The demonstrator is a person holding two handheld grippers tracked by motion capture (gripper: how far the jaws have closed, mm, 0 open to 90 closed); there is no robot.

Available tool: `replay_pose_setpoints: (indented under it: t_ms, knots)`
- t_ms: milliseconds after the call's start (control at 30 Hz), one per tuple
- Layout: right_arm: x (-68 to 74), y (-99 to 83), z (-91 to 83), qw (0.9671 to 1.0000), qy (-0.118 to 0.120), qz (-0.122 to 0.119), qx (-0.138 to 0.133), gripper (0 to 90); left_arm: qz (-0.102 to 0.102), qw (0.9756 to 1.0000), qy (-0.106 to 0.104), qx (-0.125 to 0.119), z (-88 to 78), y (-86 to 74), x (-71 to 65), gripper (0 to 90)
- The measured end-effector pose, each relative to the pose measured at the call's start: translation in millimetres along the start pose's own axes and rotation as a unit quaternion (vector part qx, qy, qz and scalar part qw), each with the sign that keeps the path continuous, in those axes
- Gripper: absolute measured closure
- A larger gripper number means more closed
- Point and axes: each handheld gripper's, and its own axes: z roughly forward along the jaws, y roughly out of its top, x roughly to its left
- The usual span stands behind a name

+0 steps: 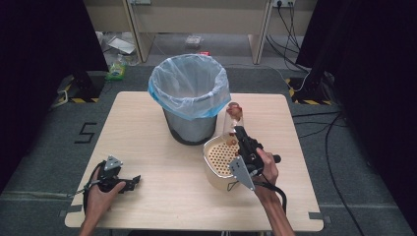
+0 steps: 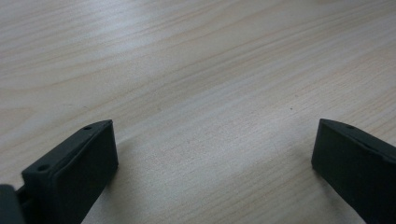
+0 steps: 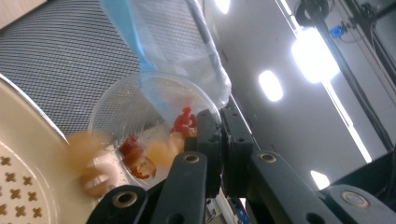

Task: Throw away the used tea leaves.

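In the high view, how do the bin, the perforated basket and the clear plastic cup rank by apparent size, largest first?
1. The bin, with its bag liner, looks largest.
2. The perforated basket comes second.
3. The clear plastic cup, pinched in the right gripper, looks smallest.

The pale wood-grain tabletop (image 1: 162, 142) is showing light beige with fine streaks. The grey mesh waste bin (image 1: 189, 125) is wearing a translucent blue-white plastic liner (image 1: 189, 86), and the cream perforated bowl (image 1: 219, 160) is displaying a grid of small cross-shaped holes. The clear plastic cup (image 3: 140, 116) is showing red, orange and tan pieces inside, beside the black right gripper (image 3: 219, 140).
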Motion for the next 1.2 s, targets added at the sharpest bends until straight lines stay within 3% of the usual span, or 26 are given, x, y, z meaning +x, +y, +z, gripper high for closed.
replay_pose_setpoints:
  t_ms: [100, 167, 233, 267, 333, 400, 433, 500, 533, 700, 800, 833, 867, 933, 1033, 1100, 1200]
  knots:
    - [0.7, -1.4, 0.0, 1.0000, -0.003, 0.001, 0.003, 88.0, 0.000, 1.0000, 0.000, 0.000, 0.0, 0.0, 0.0, 0.0]
    - [0.4, 2.4, -1.4, 0.9997, -0.004, -0.025, -0.007, 88.1, 0.000, 1.0000, 0.000, 0.000, 0.0, 0.0, 0.0, 0.0]
    - [2.7, 1.7, -0.4, 0.9999, -0.007, -0.007, -0.003, 88.1, 0.000, 1.0000, 0.000, 0.000, 0.0, 0.0, 0.0, 0.0]
    - [3.0, 3.5, -0.9, 0.9996, -0.010, -0.024, -0.010, 88.1, 0.000, 1.0000, 0.000, 0.000, 0.0, 0.0, 0.0, 0.0]
    - [4.7, 4.7, -0.3, 0.9994, -0.010, -0.032, -0.012, 88.1, 0.000, 1.0000, 0.000, 0.000, 0.0, 0.0, 0.0, 0.0]
    - [5.3, 6.0, -2.3, 0.9993, -0.018, -0.028, -0.019, 88.1, 0.000, 1.0000, 0.000, 0.000, 0.0, 0.0, 0.0, 0.0]
    - [5.5, 6.0, -1.7, 0.9986, -0.017, -0.047, -0.020, 88.2, 0.000, 1.0000, 0.000, 0.000, 0.0, 0.0, 0.0, 0.0]
    - [8.8, 1.3, -0.1, 0.9995, -0.012, -0.030, -0.005, 88.1, 0.000, 1.0000, 0.000, 0.000, 0.0, 0.0, 0.0, 0.0]
    - [9.7, 2.0, -0.4, 0.9991, -0.009, -0.042, -0.005, 88.2, 0.000, 1.0000, 0.000, 0.000, 0.0, 0.0, 0.0, 0.0]
    - [7.4, 8.3, -4.5, 0.9984, -0.020, -0.051, -0.015, 88.1, 0.000, 1.0000, 0.000, 0.000, 0.0, 0.0, 0.0, 0.0]
    - [12.0, 0.5, -0.3, 0.9984, -0.021, -0.052, -0.004, 88.1, 0.000, 1.0000, 0.000, 0.000, 0.0, 0.0, 0.1, 0.0]
    - [12.1, 3.5, -3.7, 0.9977, -0.028, -0.059, -0.021, 88.2, 0.000, 1.0000, 0.000, 0.000, 0.0, 0.0, 0.1, 0.0]
    - [11.0, 6.0, -3.4, 0.9969, -0.024, -0.072, -0.017, 88.1, -0.001, 1.0000, 0.000, 0.000, 0.1, 0.0, 0.0, 0.0]
    - [9.6, 1.6, 1.6, 0.9988, -0.021, -0.043, 0.004, 88.1, 0.000, 1.0000, 0.000, 0.000, 0.0, 0.0, 0.0, 0.0]
    - [9.6, 5.4, 0.2, 0.9979, -0.019, -0.061, -0.003, 88.1, 0.000, 1.0000, 0.000, 0.000, 0.0, 0.0, 0.1, 0.0]
    - [10.8, 7.0, 0.4, 0.9979, -0.020, -0.061, -0.004, 88.1, 0.000, 1.0000, 0.000, 0.000, 0.0, 0.0, 0.0, 0.0]
    - [8.3, 10.5, -2.7, 0.9965, -0.032, -0.076, -0.016, 88.0, 0.000, 1.0000, 0.000, 0.000, 0.0, 0.0, 0.0, 0.0]
